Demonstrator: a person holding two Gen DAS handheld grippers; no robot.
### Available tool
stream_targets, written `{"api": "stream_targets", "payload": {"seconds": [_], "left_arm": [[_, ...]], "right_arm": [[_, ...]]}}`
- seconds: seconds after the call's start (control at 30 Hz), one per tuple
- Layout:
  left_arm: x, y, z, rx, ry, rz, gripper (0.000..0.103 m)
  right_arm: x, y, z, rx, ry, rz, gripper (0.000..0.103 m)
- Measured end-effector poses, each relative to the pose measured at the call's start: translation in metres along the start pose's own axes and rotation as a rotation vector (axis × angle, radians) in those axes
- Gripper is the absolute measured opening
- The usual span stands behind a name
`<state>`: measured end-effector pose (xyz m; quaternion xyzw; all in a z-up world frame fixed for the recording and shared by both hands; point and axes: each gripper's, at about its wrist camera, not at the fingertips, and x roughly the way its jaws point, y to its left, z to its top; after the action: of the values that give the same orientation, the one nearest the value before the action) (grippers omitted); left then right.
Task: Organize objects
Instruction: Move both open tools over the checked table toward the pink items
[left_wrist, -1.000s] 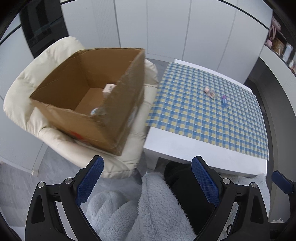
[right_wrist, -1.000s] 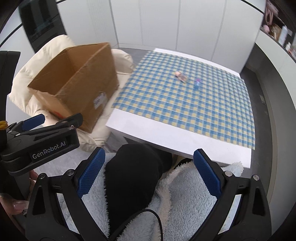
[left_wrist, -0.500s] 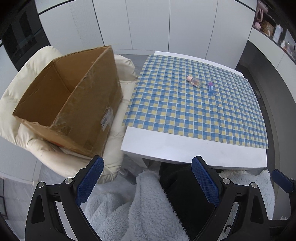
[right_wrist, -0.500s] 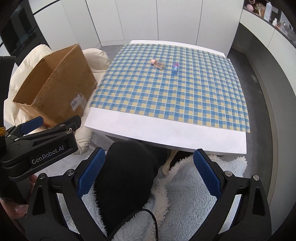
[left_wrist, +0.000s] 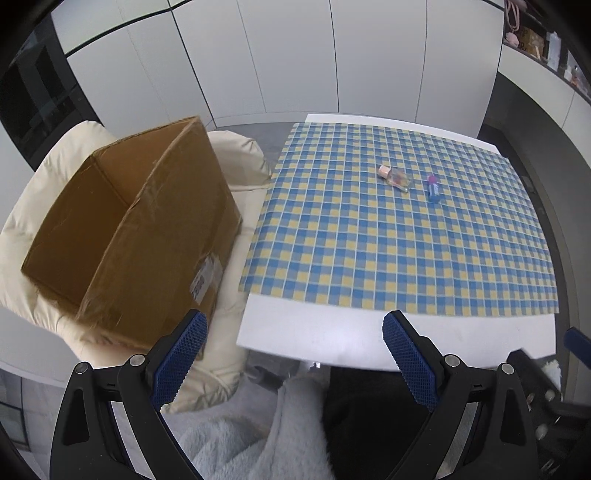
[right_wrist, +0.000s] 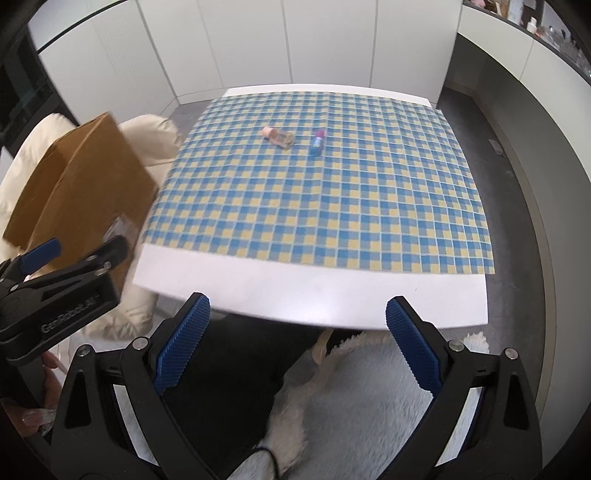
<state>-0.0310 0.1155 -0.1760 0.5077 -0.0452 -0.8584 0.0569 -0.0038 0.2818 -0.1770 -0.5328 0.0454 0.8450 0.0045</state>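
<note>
Two small items lie on the blue-and-yellow checked cloth at the table's far side: a clear little bottle with a pink cap and a blue tube with a magenta cap. An open cardboard box rests on a cream armchair left of the table. My left gripper is open and empty, held low before the table's near edge. My right gripper is open and empty too, also short of the near edge. The box's inside is hidden from here.
The white table has a bare strip along its near edge. A person's lap in fluffy pale fabric and dark clothing lies under both grippers. White cabinet walls stand behind, and a grey counter runs on the right.
Both views have swung right and up, from the box toward the table. The box's inside has gone out of sight. Both grippers stayed open and empty.
</note>
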Motion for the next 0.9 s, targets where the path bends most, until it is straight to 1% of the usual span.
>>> {"api": "stream_targets", "payload": {"seconds": [0.17, 0.27, 0.4, 0.5, 0.57, 0.6, 0.67, 0.73, 0.77, 0.83, 0.9], "left_arm": [[0.030, -0.010, 0.018, 0.012, 0.001, 0.007, 0.097], [0.051, -0.019, 0.033, 0.027, -0.003, 0.028, 0.097], [0.083, -0.026, 0.053, 0.046, 0.001, 0.034, 0.097], [0.105, -0.031, 0.068, 0.083, 0.004, 0.029, 0.097], [0.117, -0.033, 0.076, 0.091, 0.005, 0.020, 0.097], [0.123, -0.034, 0.080, 0.090, 0.006, 0.011, 0.097], [0.138, -0.036, 0.088, 0.083, 0.022, -0.007, 0.097], [0.151, -0.038, 0.094, 0.078, 0.035, -0.022, 0.097], [0.159, -0.040, 0.097, 0.079, 0.045, -0.033, 0.097], [0.171, -0.043, 0.101, 0.082, 0.064, -0.049, 0.097], [0.183, -0.046, 0.105, 0.084, 0.087, -0.069, 0.097]], "right_arm": [[0.026, -0.019, 0.027, 0.041, -0.015, -0.017, 0.098], [0.045, -0.031, 0.049, 0.062, -0.036, -0.027, 0.098], [0.082, -0.048, 0.077, 0.057, -0.077, 0.006, 0.098], [0.108, -0.058, 0.098, -0.021, -0.145, 0.024, 0.098], [0.128, -0.064, 0.113, -0.094, -0.166, 0.053, 0.098], [0.139, -0.067, 0.122, -0.131, -0.163, 0.055, 0.098], [0.161, -0.069, 0.137, -0.219, -0.146, 0.028, 0.098], [0.178, -0.070, 0.147, -0.285, -0.146, 0.019, 0.098], [0.189, -0.070, 0.154, -0.326, -0.139, 0.024, 0.098], [0.205, -0.069, 0.161, -0.369, -0.123, 0.031, 0.098], [0.220, -0.068, 0.166, -0.419, -0.108, 0.058, 0.098]]}}
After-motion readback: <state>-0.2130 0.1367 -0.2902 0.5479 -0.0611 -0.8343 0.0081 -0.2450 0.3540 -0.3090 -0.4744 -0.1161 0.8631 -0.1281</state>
